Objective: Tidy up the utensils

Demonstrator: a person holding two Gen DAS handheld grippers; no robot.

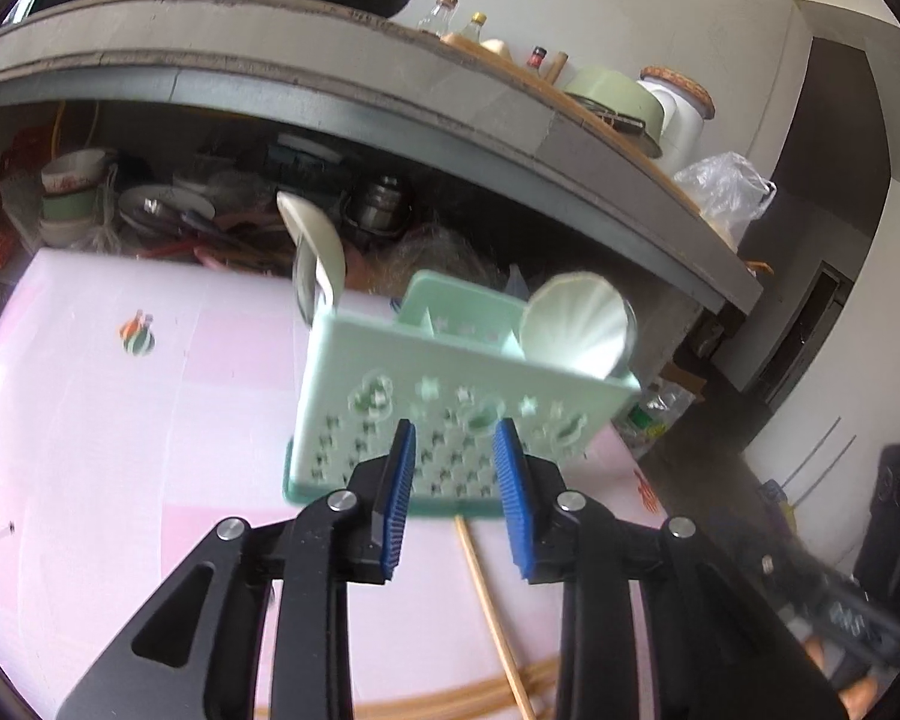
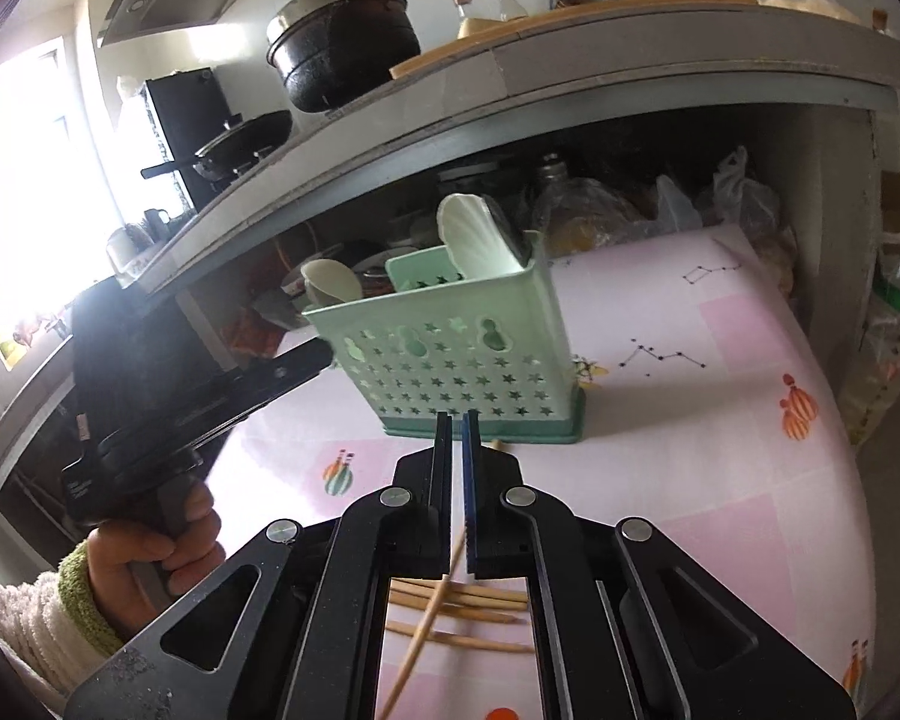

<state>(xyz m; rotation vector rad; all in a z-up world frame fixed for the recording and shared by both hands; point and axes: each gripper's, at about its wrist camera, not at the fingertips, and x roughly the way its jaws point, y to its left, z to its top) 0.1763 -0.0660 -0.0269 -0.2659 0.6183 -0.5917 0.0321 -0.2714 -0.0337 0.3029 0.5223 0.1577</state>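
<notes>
Right claw [image 2: 457, 420] clenched on a chopstick [image 2: 426, 630], long axis toward the utensil caddy [image 2: 450, 354], tip hidden. Left claw [image 1: 455, 438] released.

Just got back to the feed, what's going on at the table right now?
Utensils are being sorted into the green caddy on the pink table. Two spoons already stand in it. The right gripper is shut on a single chopstick, just in front of the caddy's base. The left gripper is open and empty, close to the caddy's front wall. More chopsticks lie loose on the table beneath the right gripper.
</notes>
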